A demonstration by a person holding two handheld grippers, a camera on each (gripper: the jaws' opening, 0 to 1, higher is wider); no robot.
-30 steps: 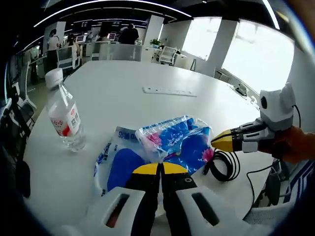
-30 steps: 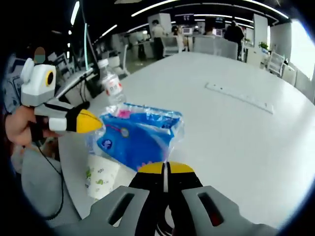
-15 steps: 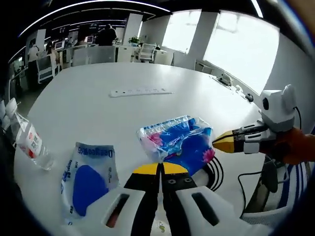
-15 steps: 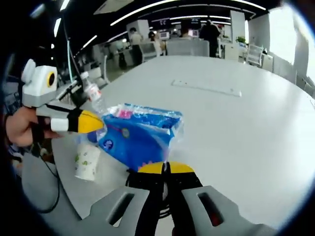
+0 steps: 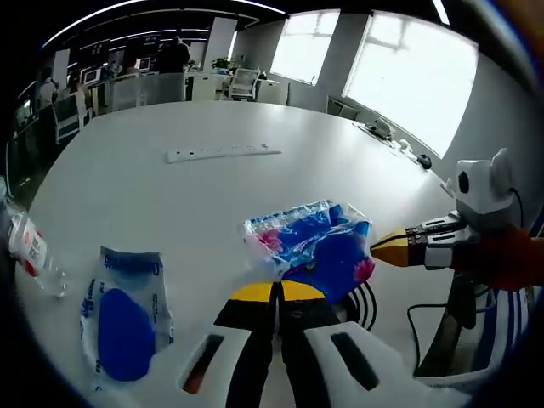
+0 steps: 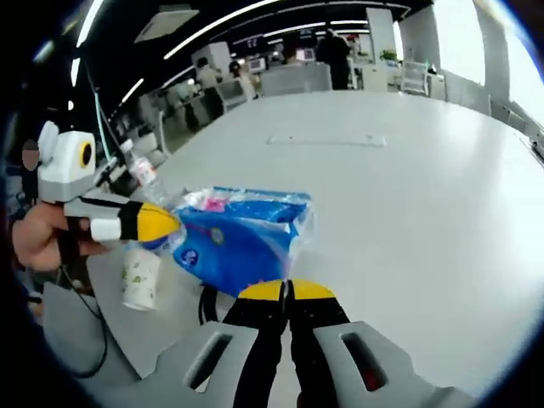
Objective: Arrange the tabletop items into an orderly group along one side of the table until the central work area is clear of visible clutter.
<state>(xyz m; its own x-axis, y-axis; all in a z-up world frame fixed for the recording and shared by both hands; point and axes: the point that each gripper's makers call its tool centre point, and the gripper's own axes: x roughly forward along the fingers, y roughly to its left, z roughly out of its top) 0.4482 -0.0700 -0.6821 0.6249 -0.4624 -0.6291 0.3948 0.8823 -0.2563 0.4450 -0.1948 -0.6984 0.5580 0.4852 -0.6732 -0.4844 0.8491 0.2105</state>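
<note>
left claw point(image 5: 277, 293): we see jaws clenched on the near edge of the blue tissue pack point(image 5: 310, 242)
right claw point(image 6: 287, 291): clenched on the same pack's other edge
tissue pack: held between both claws above the white bench point(image 5: 170, 195)
flat blue packet point(image 5: 124, 310): lying on the bench, left of the pack
water bottle point(image 5: 25, 251): at the bench's left edge
paper cup point(image 6: 140, 276): near the bench edge
black cable point(image 5: 367, 304): coiled under the pack
power strip point(image 5: 223, 152): farther out on the bench

Daylight pours in from large windows point(image 5: 399, 81), blown out to plain white with no detail behind the glass. Long ceiling light strips point(image 6: 255, 30) glow as thin bright lines against a dark ceiling. The white worktop point(image 5: 170, 195) reflects the light evenly, with soft glare and only faint shadows under the things lying on it. Fisheye distortion bends straight lines near the edges, where both views darken and soften. The far room is dim and slightly blurred.
</note>
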